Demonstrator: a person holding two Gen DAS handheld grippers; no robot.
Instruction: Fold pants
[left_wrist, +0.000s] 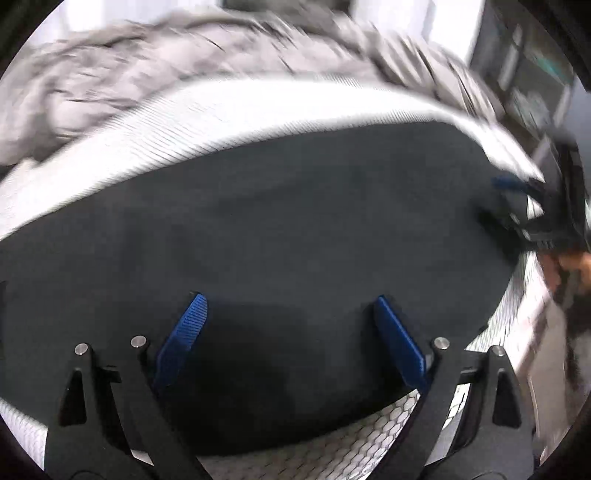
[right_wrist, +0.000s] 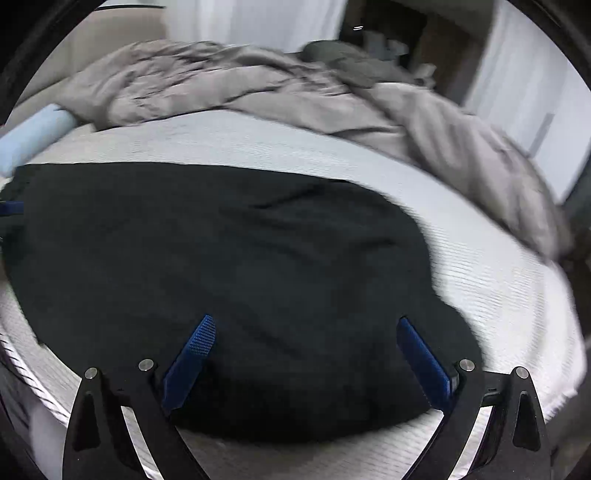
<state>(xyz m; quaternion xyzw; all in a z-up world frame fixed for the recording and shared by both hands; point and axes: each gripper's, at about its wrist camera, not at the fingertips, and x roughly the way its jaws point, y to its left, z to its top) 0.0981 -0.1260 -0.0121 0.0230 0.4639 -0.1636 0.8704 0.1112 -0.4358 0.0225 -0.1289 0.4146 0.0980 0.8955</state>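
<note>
Blue ribbed pads (left_wrist: 192, 325) stand wide apart on the left gripper (left_wrist: 290, 325), with nothing pinched between them; dark cloth only lies underneath. The right gripper (right_wrist: 304, 341) is spread the same way, its pads (right_wrist: 201, 338) clear of the fabric, so neither tool is holding anything.

Both point down at the black pants (right_wrist: 221, 258), which lie spread on the pale ribbed mattress (right_wrist: 498, 295), their near edge just below the fingers of each tool. From the left wrist view the right tool (left_wrist: 532, 218) shows at the far right end of the garment, so the two seem set at opposite ends of the same long edge.

To my eye the step in hand is taking hold of that near edge for a fold. Doing it well calls for each tool to bite right at the hem, catching every layer rather than only the top one, and for the two grips to sit level with each other so the fold line comes out straight. A few soft ripples cross the cloth near the middle; keeping the edge taut between the grips should flatten them.

Beyond the pants a grey crumpled duvet (right_wrist: 240, 85) is heaped along the far side, well apart, so there looks to be bare sheet enough to fold onto.
</note>
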